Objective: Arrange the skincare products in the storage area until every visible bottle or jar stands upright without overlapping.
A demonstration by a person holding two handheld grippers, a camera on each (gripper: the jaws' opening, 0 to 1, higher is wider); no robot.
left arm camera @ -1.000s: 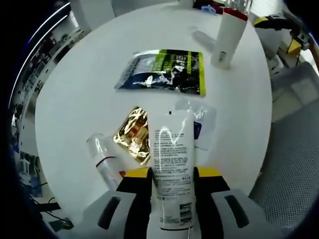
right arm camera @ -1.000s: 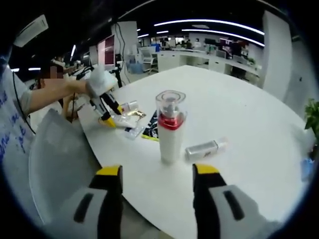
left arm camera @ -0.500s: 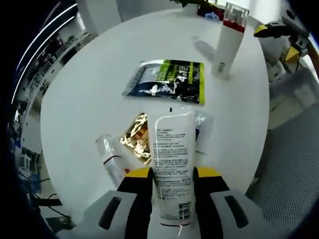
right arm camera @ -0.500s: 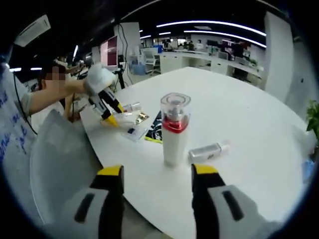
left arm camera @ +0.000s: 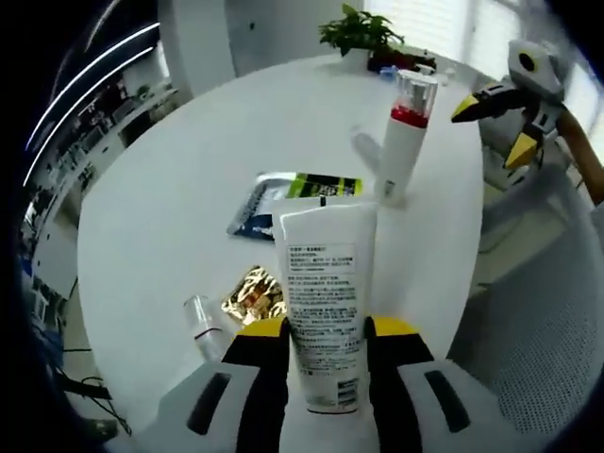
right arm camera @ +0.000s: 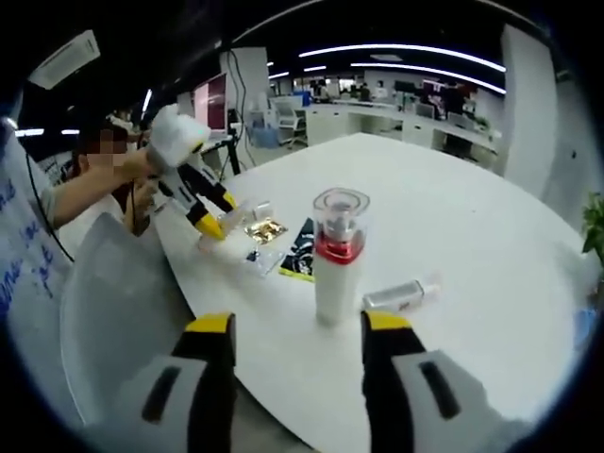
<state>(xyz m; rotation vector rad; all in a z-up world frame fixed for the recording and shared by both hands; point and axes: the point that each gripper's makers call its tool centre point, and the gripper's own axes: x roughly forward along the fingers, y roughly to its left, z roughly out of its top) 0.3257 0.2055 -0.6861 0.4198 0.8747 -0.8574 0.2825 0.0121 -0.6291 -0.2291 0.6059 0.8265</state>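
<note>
My left gripper [left arm camera: 326,327] is shut on a white tube [left arm camera: 324,293] and holds it above the round white table [left arm camera: 170,179]. The same gripper [right arm camera: 201,202] hangs over the table's far left edge in the right gripper view. A white pump bottle [left arm camera: 402,140] with a red band and clear cap stands upright, and a small clear bottle [right arm camera: 400,294] lies beside it. My right gripper [right arm camera: 297,326] is open, just short of the pump bottle [right arm camera: 337,257]. Another small bottle [left arm camera: 202,322] with a red ring lies near the left jaw.
A dark and green sachet [left arm camera: 300,192], a gold sachet [left arm camera: 253,296] and a clear sachet [right arm camera: 255,259] lie flat on the table. A potted plant [left arm camera: 359,30] stands at the far edge. A person's hand [right arm camera: 142,162] holds the left gripper. A grey chair [right arm camera: 113,311] sits by the table.
My left gripper has lifted the white tube off the table and tipped up, so the sachets now sit lower behind it. The right gripper stays open and has barely moved.
</note>
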